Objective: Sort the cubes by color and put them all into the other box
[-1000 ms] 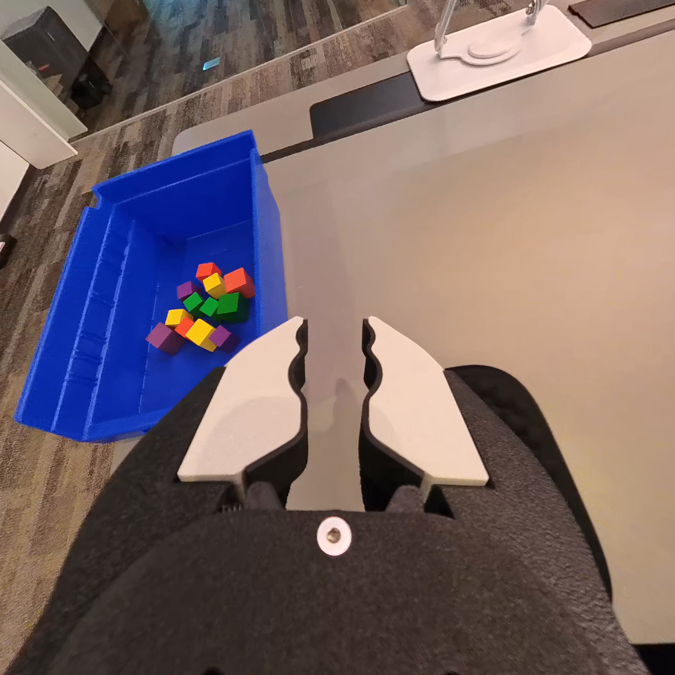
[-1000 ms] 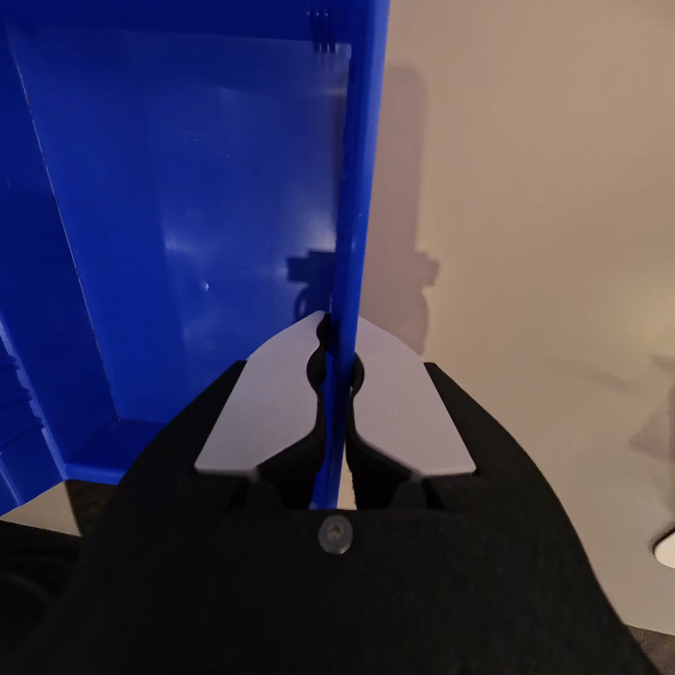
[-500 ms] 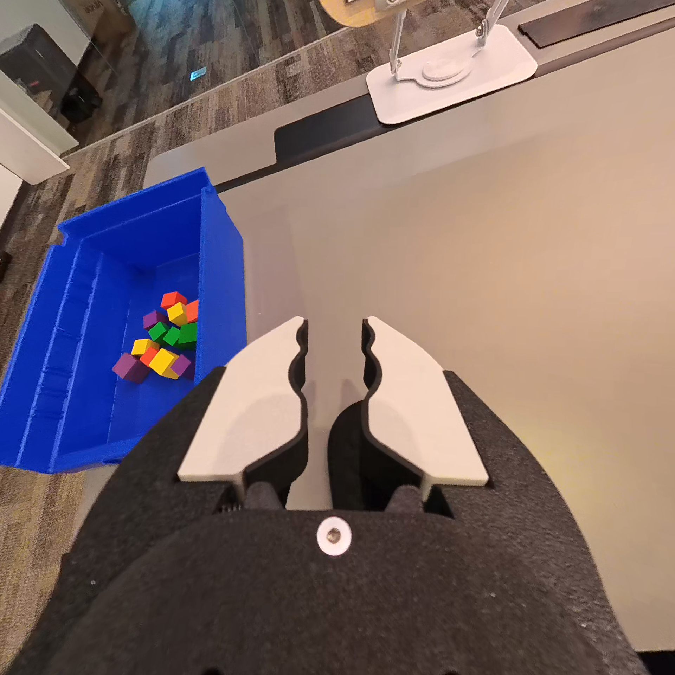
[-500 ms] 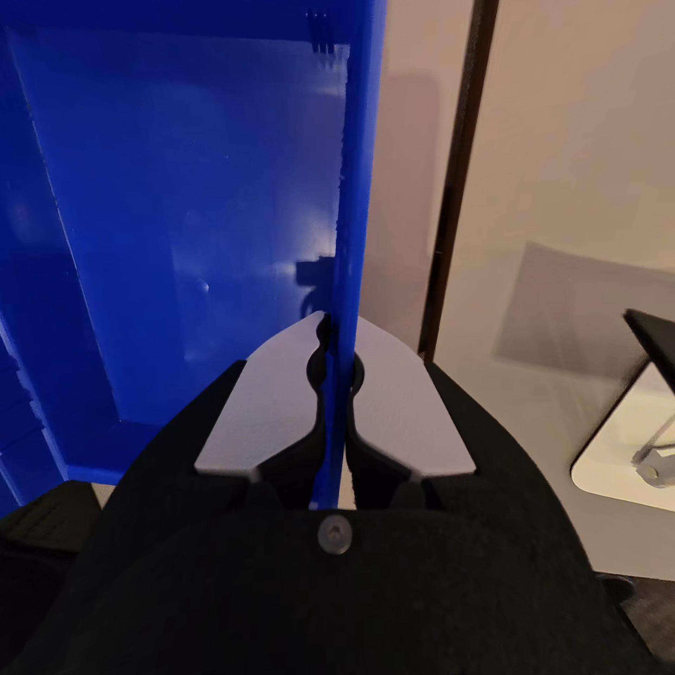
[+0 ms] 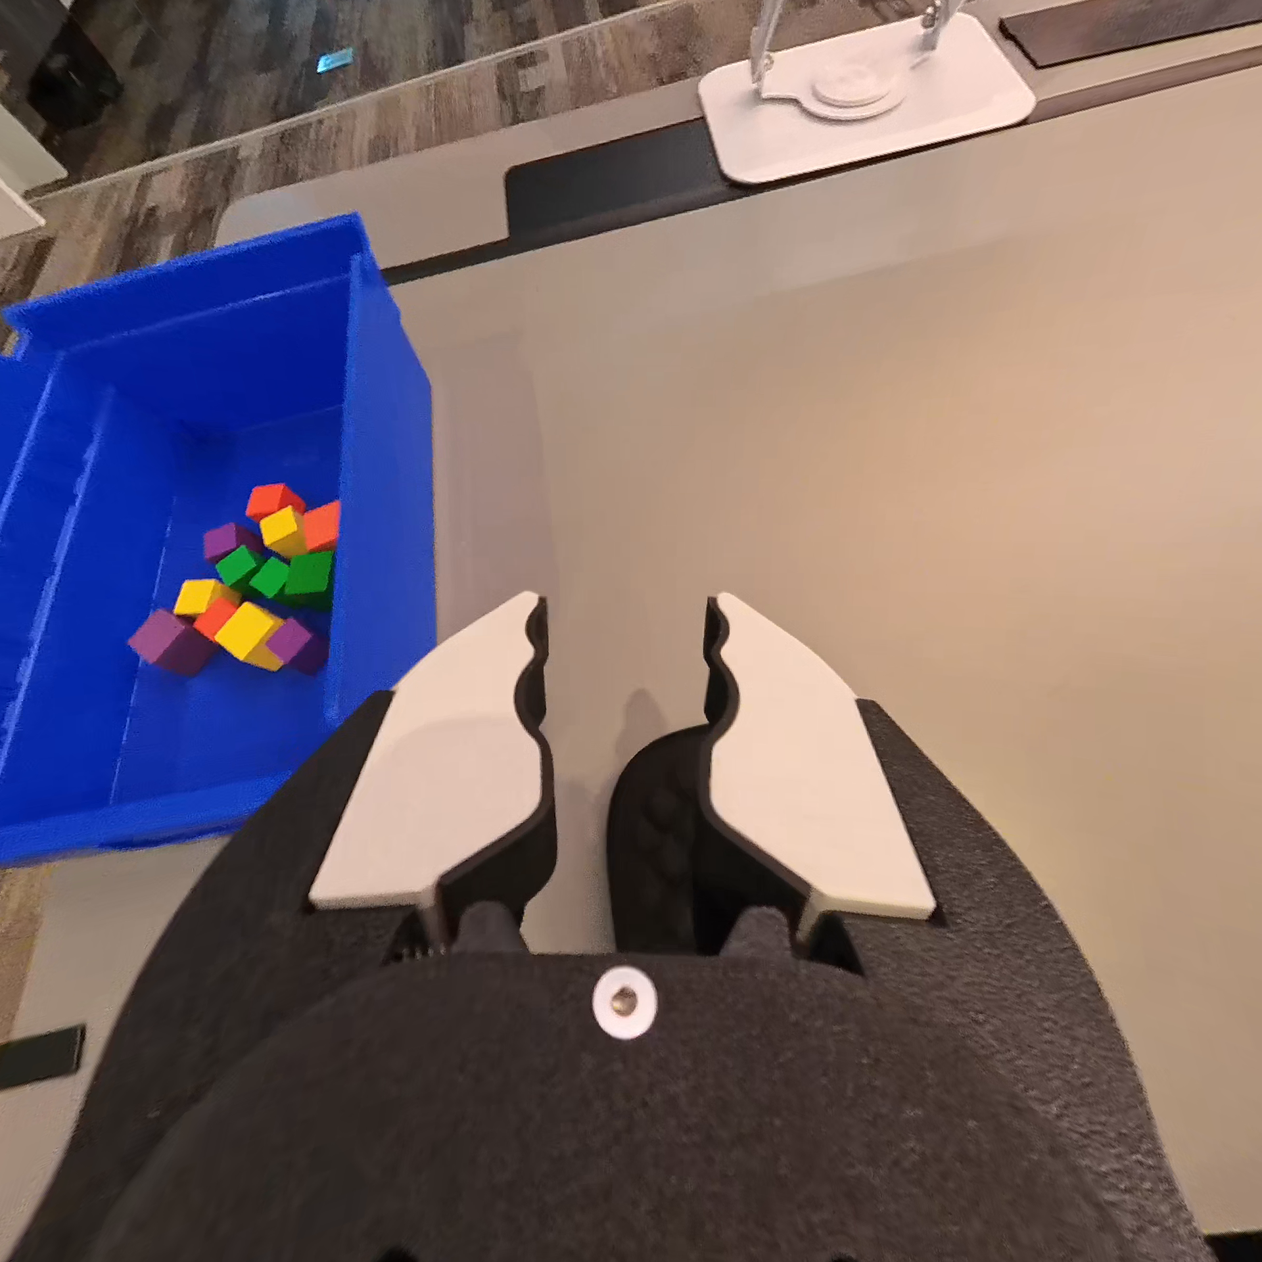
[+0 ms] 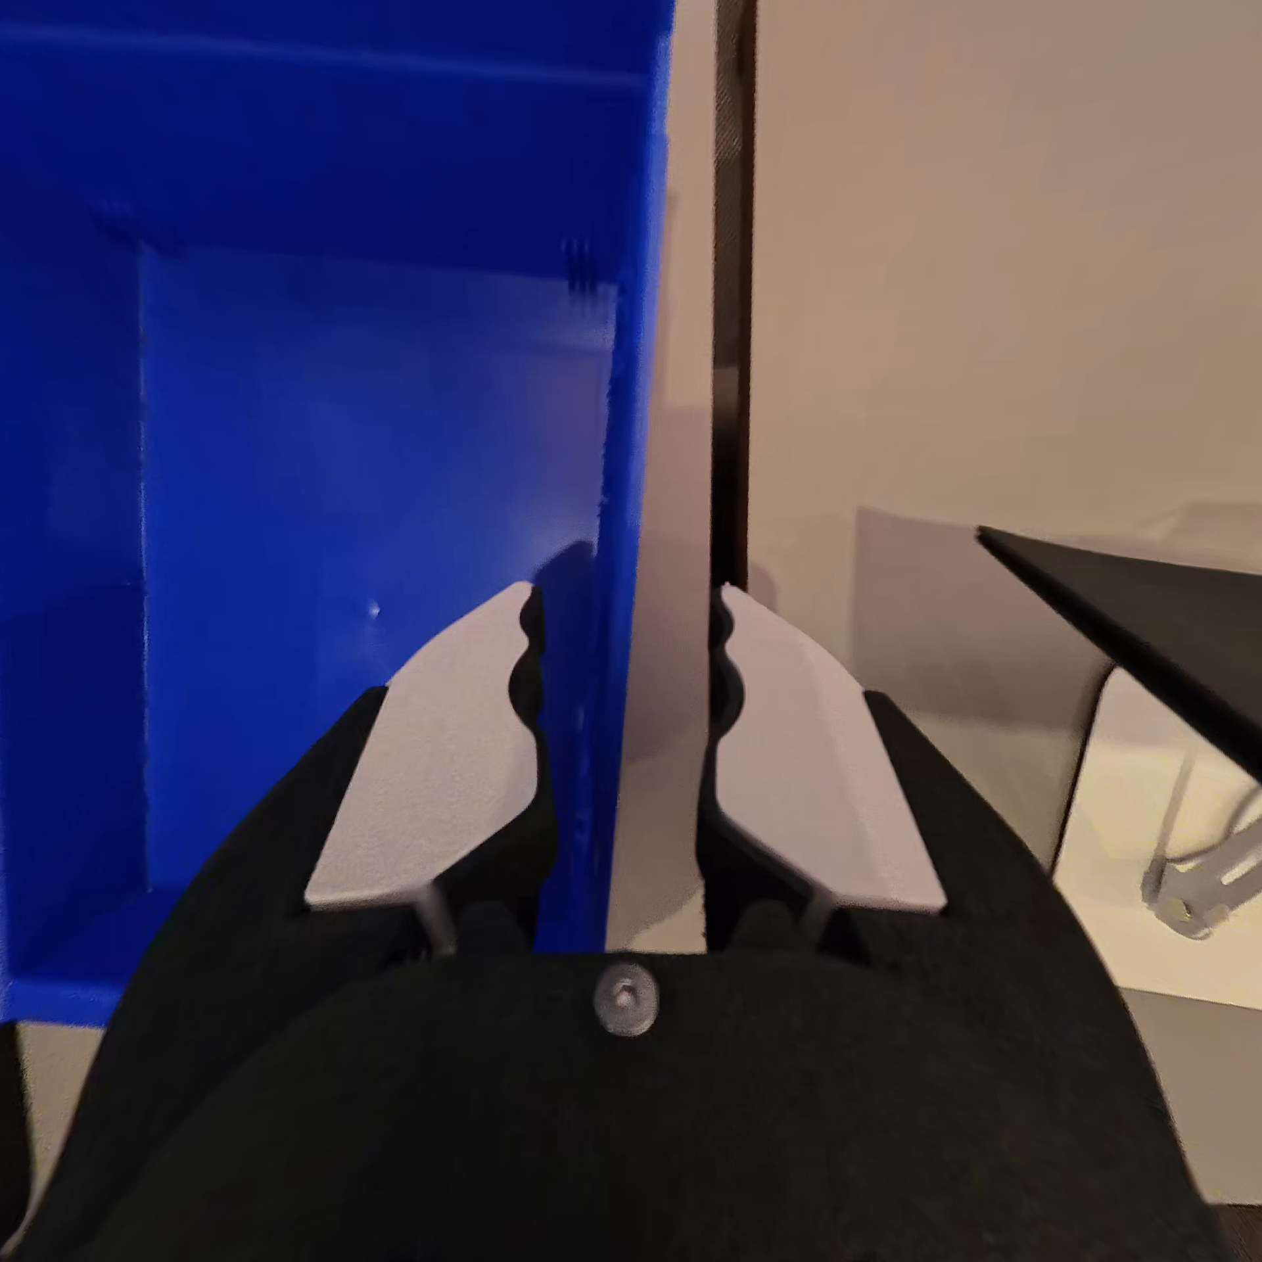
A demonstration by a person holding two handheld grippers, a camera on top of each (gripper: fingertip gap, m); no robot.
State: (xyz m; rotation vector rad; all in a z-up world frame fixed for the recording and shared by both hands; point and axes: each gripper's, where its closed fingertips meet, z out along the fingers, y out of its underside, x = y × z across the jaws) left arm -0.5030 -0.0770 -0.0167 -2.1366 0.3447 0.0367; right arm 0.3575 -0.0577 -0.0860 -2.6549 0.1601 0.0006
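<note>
The left gripper (image 5: 625, 601) hung above the beige tabletop (image 5: 888, 478), fingers apart and empty. To its left stood a blue box (image 5: 386, 478) holding the mixed cubes (image 5: 246, 580) in red, yellow, green and purple. The right gripper (image 6: 625, 594) had its fingers apart, straddling the wall of an empty blue box (image 6: 625, 410) without clamping it.

A beige desk (image 5: 888, 444) is seen filling most of the left wrist view. A blue box (image 5: 389, 444) is set on it at the left edge of the frame. At the upper right, a white stand base (image 5: 956, 116) is placed beside a black strip (image 5: 608, 184).

In the right wrist view, a second blue box (image 6: 341, 478) is seen on the desk at the left.
</note>
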